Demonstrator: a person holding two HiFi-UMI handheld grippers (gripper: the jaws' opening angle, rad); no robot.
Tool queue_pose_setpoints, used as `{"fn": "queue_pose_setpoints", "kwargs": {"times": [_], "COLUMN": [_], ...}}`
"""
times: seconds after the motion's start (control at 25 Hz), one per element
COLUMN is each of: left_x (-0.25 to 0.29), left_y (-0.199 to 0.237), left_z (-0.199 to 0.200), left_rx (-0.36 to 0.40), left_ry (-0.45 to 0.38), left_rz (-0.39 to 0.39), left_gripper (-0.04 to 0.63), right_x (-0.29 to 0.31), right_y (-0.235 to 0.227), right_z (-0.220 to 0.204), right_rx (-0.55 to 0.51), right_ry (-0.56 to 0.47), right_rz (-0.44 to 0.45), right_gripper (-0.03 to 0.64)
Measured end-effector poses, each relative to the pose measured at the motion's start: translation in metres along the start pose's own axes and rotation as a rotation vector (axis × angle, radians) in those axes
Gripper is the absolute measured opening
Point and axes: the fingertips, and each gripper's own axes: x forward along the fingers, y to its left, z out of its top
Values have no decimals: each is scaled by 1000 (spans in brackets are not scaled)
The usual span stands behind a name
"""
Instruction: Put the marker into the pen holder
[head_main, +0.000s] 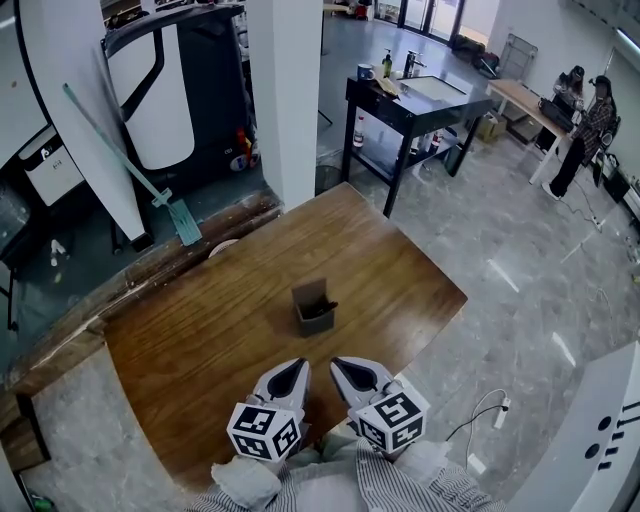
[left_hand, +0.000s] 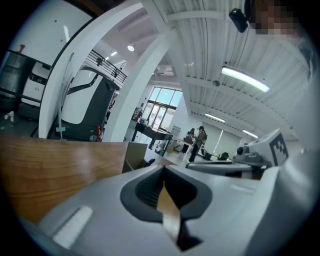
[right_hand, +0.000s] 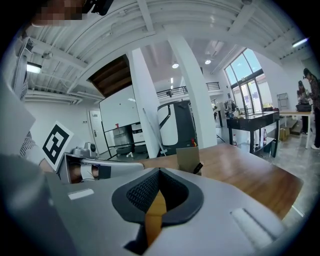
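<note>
Nearest, the left claw and the right claw sat side by side over the near edge of the tabletop, each pinched fully together with nothing between its jaws. Farther out, near the middle of the wood, stood the pen holder, well apart from both. A dark marker leaned out at its right side, apparently already inside. The placing step looked finished; the next move likely called only for holding both claws clear

Wood table on grey tile floor, white pillar behind, black bench w/ maybe bottles, strip lights overhead.
</note>
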Motion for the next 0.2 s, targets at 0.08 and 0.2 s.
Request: {"fn": "queue_pose_setpoints", "kwargs": {"times": [0.08,0.2], "left_x": [-2,-4], "left_y": [-1,-2], "left_z": [-2,-2], "left_rx": [-3,-4], "left_ry": [3,6], "left_rz": [-1,0], "left_gripper": [8,8], "right_x": [-1,-2], "right_y": [2,5], "right_z": [-1,-1], "right_rx": [-5,-12], "right_ry": [3,5], "right_rz": [0,3], "right_gripper": [-2,-2]}}
